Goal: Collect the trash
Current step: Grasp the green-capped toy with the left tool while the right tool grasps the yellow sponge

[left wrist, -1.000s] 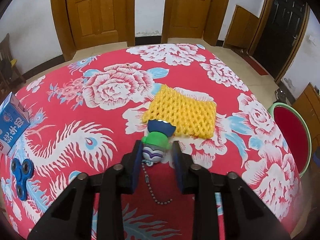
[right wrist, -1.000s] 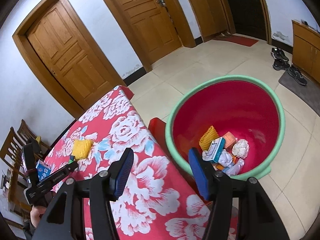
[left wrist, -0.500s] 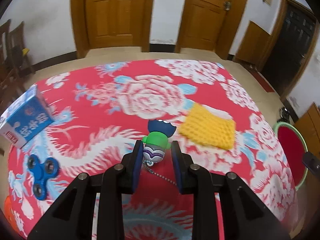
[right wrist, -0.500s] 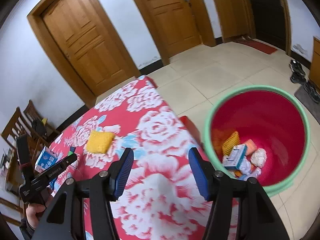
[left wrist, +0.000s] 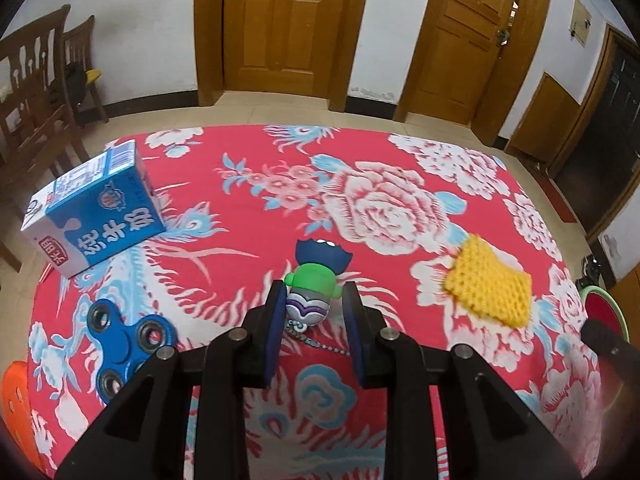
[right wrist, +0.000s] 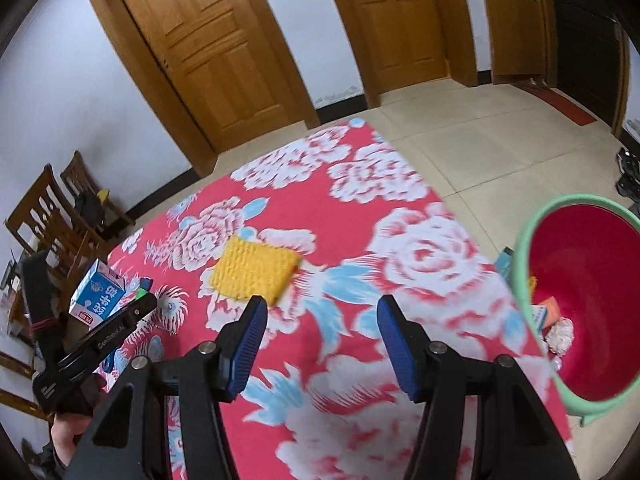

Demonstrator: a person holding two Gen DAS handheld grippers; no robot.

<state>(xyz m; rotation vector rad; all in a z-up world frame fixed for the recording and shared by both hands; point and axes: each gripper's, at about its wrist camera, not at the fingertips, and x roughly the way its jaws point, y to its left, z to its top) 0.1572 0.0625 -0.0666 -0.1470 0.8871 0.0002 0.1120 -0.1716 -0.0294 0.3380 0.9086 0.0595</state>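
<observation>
holding a small toy figure (left wrist: 313, 295) by its grey base, the left gripper (left wrist: 314, 314) is clenched on it, blue pads pressed to both sides and its bead chain (left wrist: 320, 347) trailing back beneath. a second ago that figure sat touching the yellow foam net (left wrist: 490, 287); now it is well apart from the net and nearer the blue fidget spinner (left wrist: 128, 340) and the milk carton (left wrist: 94, 210), so the toy is being carried clear, judged as sorting a keeper away from rubbish. the right gripper (right wrist: 320, 344) has swung off the red bin (right wrist: 592, 304), its jaws released and empty, and now faces the net beyond the toy; that net looks like the next trash piece, with the carton farther out.
</observation>
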